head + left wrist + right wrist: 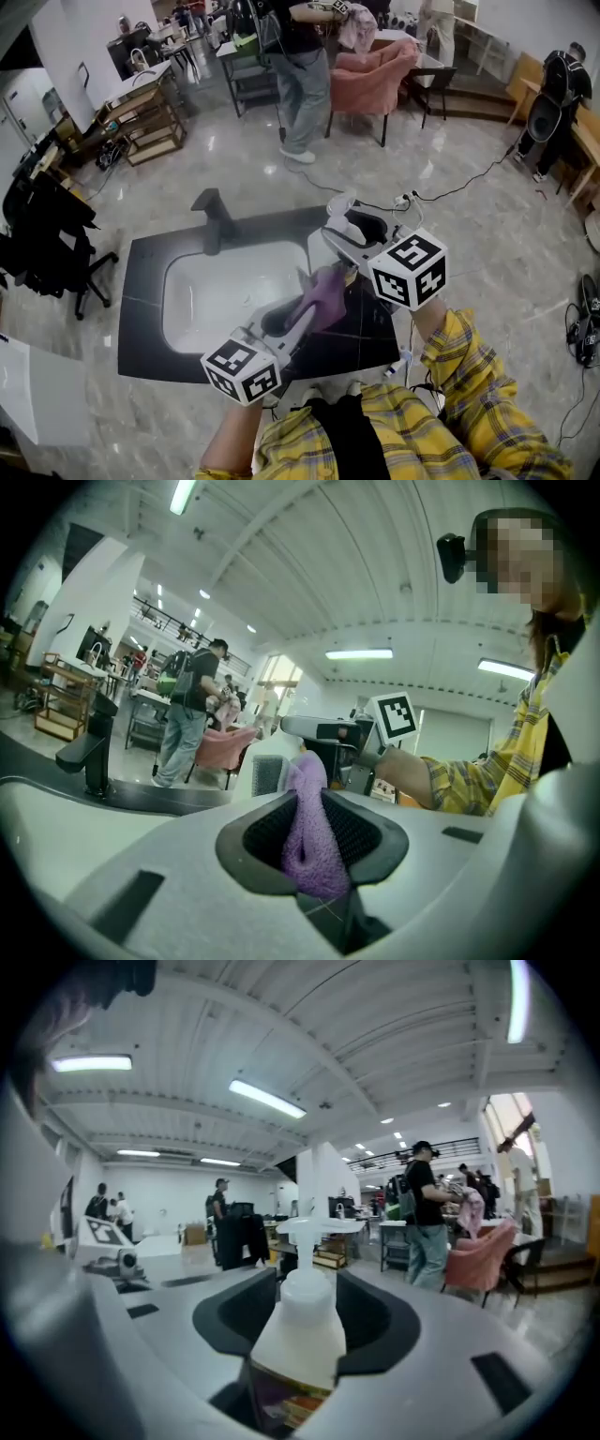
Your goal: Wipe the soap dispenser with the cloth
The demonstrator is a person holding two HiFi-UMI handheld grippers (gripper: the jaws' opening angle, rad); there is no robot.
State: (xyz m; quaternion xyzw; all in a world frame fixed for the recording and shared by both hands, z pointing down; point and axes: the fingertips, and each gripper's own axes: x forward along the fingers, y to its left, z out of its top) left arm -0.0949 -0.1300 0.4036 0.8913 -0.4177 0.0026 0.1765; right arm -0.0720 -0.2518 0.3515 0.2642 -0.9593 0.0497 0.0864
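A white soap dispenser (302,1321) with a pump head stands upright between the jaws of my right gripper (305,1309), which is shut on its body. In the head view that right gripper (349,228) hovers over the sink's right side. My left gripper (311,841) is shut on a purple cloth (309,827), folded and sticking out past the fingertips. From above, the cloth (325,292) reaches up to just below the right gripper, with my left gripper (302,319) behind it. Whether the cloth touches the bottle I cannot tell.
Below both grippers is a white sink basin (220,291) set in a black counter (141,309), with a black faucet (214,220) at its far edge. A person (300,66) stands beyond by a pink armchair (375,75). Cables (450,192) cross the floor.
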